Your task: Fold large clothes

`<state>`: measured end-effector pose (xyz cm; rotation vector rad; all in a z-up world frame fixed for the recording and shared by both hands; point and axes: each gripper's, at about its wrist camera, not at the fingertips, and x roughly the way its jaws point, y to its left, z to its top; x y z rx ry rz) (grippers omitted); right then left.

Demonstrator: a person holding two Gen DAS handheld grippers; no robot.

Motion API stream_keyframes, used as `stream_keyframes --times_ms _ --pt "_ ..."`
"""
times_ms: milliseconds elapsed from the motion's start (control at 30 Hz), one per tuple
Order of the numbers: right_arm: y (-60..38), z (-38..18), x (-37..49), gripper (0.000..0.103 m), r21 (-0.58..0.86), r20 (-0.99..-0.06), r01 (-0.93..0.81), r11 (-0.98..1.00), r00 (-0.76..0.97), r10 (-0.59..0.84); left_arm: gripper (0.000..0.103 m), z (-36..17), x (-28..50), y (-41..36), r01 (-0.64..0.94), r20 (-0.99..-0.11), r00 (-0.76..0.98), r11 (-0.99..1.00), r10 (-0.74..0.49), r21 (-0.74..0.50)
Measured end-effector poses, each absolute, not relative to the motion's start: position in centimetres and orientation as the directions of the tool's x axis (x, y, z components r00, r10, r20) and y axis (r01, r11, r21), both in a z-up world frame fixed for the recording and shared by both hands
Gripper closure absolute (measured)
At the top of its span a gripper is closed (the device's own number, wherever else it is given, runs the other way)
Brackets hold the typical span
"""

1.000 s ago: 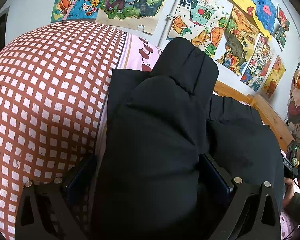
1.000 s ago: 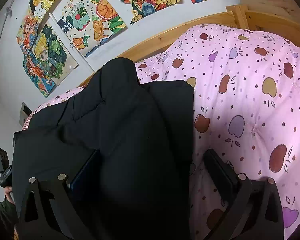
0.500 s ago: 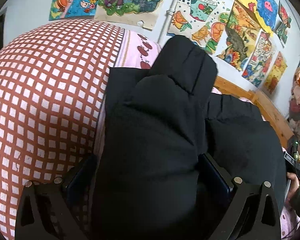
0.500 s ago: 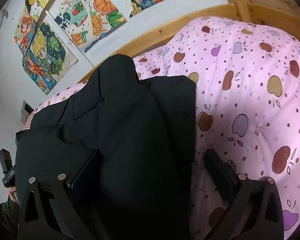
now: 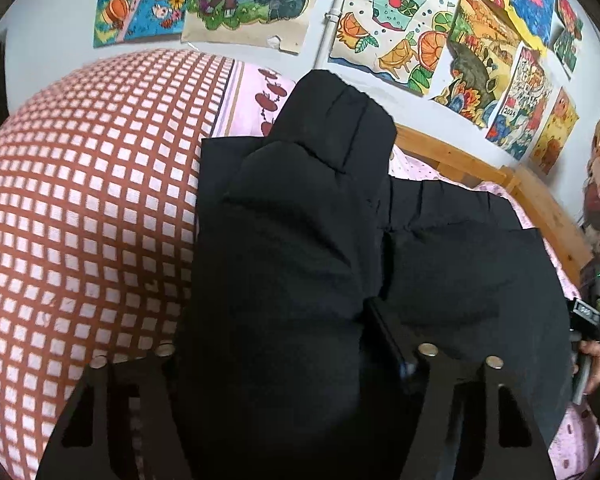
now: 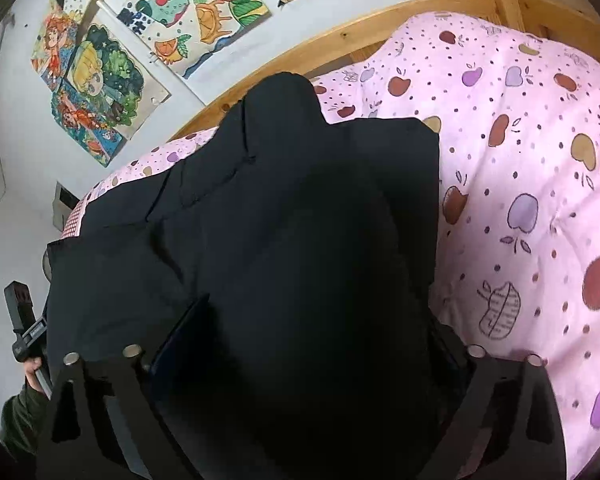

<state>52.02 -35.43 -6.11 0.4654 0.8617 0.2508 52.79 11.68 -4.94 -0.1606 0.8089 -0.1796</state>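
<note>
A black padded jacket point(image 5: 300, 240) lies on the bed, its sleeves folded over its body. My left gripper point(image 5: 276, 344) is shut on a thick bunch of the jacket; its right finger point(image 5: 388, 336) shows, the left one is mostly hidden by cloth. The same jacket point(image 6: 300, 240) fills the right wrist view. My right gripper point(image 6: 300, 340) is shut on another thick bunch of it, with the left finger point(image 6: 180, 328) pressed against the cloth and the right one hidden.
A red-and-white checked quilt point(image 5: 80, 220) lies left of the jacket. A pink apple-print cover point(image 6: 520, 200) lies to its right. A wooden bed frame point(image 6: 360, 36) and a wall with drawings point(image 5: 400, 28) stand behind.
Both grippers have closed in on the jacket, fingers now nearer together. Both views have shifted slightly.
</note>
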Motion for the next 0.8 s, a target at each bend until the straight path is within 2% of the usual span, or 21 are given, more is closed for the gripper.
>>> stream_keyframes --times_ms 233,267,367,500,600,800 --pt "-35.6 -5.2 50.4 0.064 0.499 -0.632 -0.062 0.864 0.656 0.412 0.065 -2.3 51.5 8.8 0.043 -0.713 0.698 0.998 -0.064 -0.047" --pt "-35.6 -4.9 50.2 0.071 0.498 -0.625 -0.069 0.865 0.662 0.413 0.074 -1.8 51.3 8.5 0.047 -0.710 0.701 0.998 -0.070 -0.052" --pt "-36.0 -3.5 49.6 0.084 0.499 -0.605 -0.089 0.862 0.676 0.421 0.080 -0.3 50.7 8.0 0.028 -0.687 0.724 0.997 -0.070 -0.072" --pt "-37.0 0.3 48.3 0.089 0.494 -0.549 -0.156 0.855 0.707 0.446 0.083 1.1 50.1 8.2 0.014 -0.663 0.742 0.991 -0.101 -0.135" --pt "-37.7 2.9 47.1 0.089 0.453 -0.530 -0.182 0.872 0.732 0.428 0.084 1.8 50.1 7.8 0.035 -0.654 0.736 0.974 -0.175 -0.222" --pt "-41.5 8.5 43.4 0.089 0.432 -0.470 -0.132 0.892 0.812 0.347 0.084 2.2 50.7 3.5 0.129 -0.637 0.708 0.943 -0.303 -0.305"
